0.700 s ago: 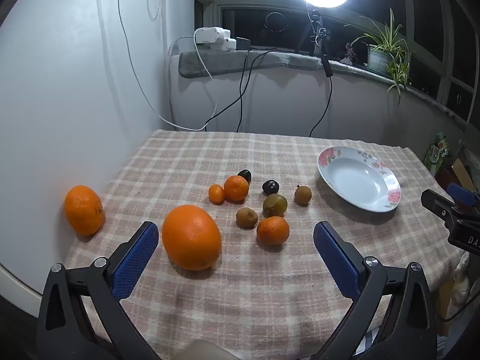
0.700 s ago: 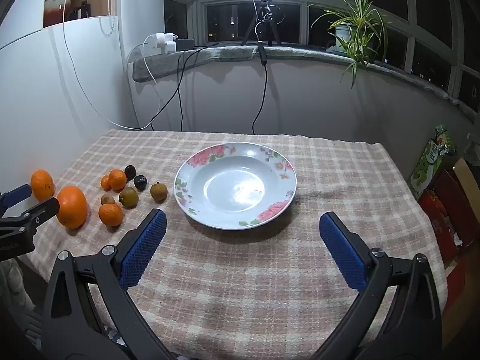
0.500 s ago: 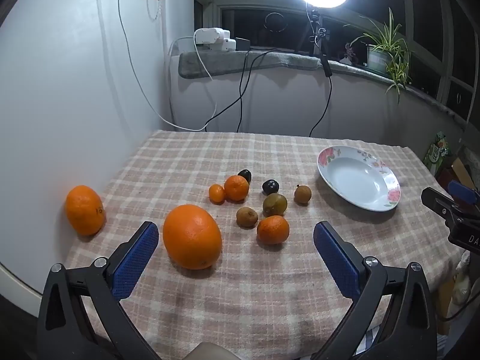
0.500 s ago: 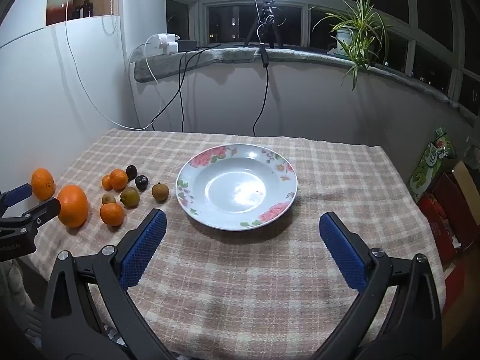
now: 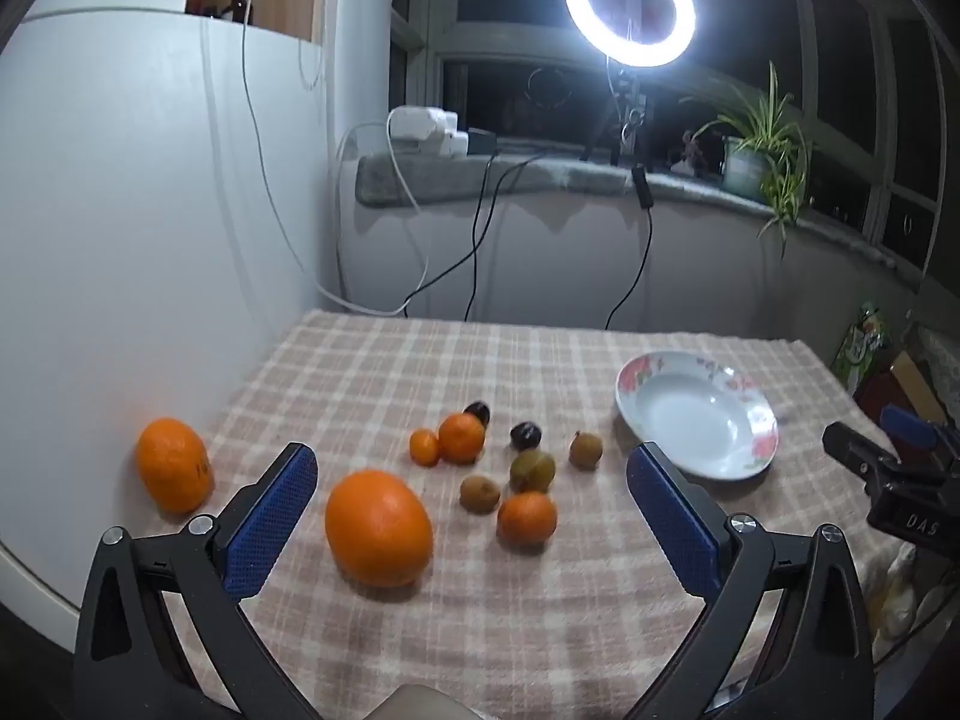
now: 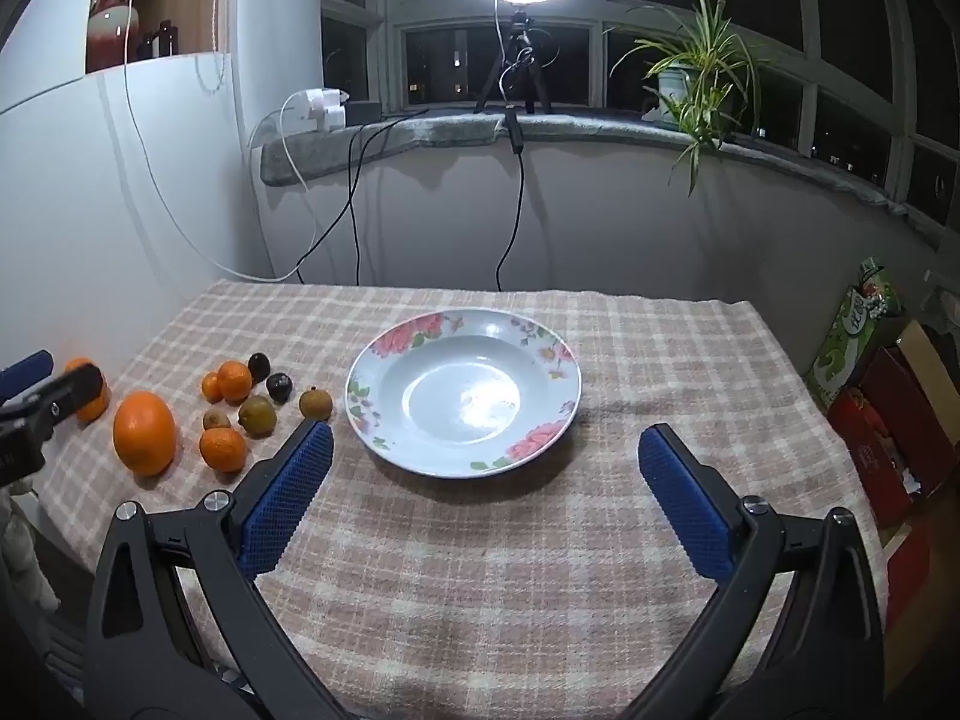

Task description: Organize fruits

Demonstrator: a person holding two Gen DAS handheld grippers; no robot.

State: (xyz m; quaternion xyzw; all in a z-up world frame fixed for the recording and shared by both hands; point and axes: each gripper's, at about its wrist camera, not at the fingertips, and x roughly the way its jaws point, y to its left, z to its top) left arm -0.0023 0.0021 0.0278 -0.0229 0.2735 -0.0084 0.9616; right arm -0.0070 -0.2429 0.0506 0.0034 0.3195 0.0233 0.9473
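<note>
- Checked tablecloth under a ring light, nothing on it has shifted in the last moment.
- Both my grippers, left gripper and right gripper, hang wide apart, empty.
- Fruits, big orange included, sit loose at 9 o'clock of the bare plate, so sorting hasn't started.

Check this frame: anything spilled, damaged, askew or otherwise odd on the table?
Nothing stands out. The fruits lie loose but intact on the checked cloth, the floral plate sits flat and empty, and both tongs, left and right, are open, holding nothing.
</note>
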